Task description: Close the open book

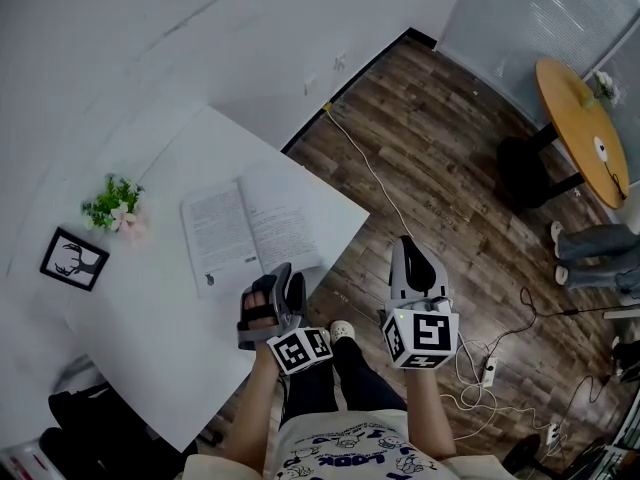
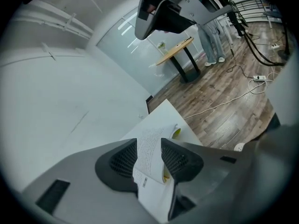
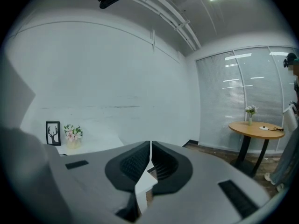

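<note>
The open book [image 1: 250, 220] lies flat on the white table [image 1: 150, 318], near the table's right corner, printed pages up. My left gripper [image 1: 283, 271] is at the book's near edge, pointing down at it. In the left gripper view its jaws stand open, and the book's pages [image 2: 152, 141] show in the gap, with a yellow edge [image 2: 176, 133] beneath them. I cannot tell whether a pad touches the paper. My right gripper [image 1: 404, 242] hovers off the table's right side, over the floor. Its jaws [image 3: 150, 160] are shut with nothing between them.
A small pot of flowers [image 1: 117, 206] and a framed deer picture [image 1: 73, 258] stand at the table's left. On the wooden floor lie a white cable [image 1: 380, 183] and a power strip [image 1: 489, 373]. A round wooden table [image 1: 585, 128] and a person's legs [image 1: 590, 243] are far right.
</note>
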A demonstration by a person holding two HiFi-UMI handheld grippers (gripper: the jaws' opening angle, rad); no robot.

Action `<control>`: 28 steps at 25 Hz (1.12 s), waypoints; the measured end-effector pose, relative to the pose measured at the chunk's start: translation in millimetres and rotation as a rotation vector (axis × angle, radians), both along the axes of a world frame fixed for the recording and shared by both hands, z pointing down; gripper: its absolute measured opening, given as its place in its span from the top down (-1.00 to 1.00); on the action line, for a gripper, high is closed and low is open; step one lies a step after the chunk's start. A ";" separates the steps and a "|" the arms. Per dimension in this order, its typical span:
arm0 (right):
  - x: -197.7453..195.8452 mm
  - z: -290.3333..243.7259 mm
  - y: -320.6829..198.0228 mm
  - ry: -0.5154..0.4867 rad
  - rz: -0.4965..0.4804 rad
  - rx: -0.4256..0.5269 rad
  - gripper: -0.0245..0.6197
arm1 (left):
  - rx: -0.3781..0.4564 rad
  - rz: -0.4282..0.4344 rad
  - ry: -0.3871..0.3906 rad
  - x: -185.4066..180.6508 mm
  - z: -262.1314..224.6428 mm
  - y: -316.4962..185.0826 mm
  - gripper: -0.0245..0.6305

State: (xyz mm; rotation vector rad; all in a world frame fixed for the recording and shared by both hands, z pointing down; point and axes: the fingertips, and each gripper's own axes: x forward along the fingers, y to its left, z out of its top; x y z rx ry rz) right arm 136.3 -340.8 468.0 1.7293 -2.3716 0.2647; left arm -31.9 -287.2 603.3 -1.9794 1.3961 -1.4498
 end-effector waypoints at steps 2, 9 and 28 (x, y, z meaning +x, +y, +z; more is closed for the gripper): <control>3.4 0.9 0.6 0.000 0.005 -0.003 0.82 | -0.012 0.016 -0.026 2.2 7.0 0.7 0.43; 12.9 2.3 1.7 -0.002 0.018 -0.006 0.82 | -0.054 0.044 -0.122 3.1 34.1 0.7 0.43; 18.0 6.1 -1.0 -0.002 0.015 -0.015 0.82 | -0.074 0.040 -0.162 9.3 55.9 -17.6 0.52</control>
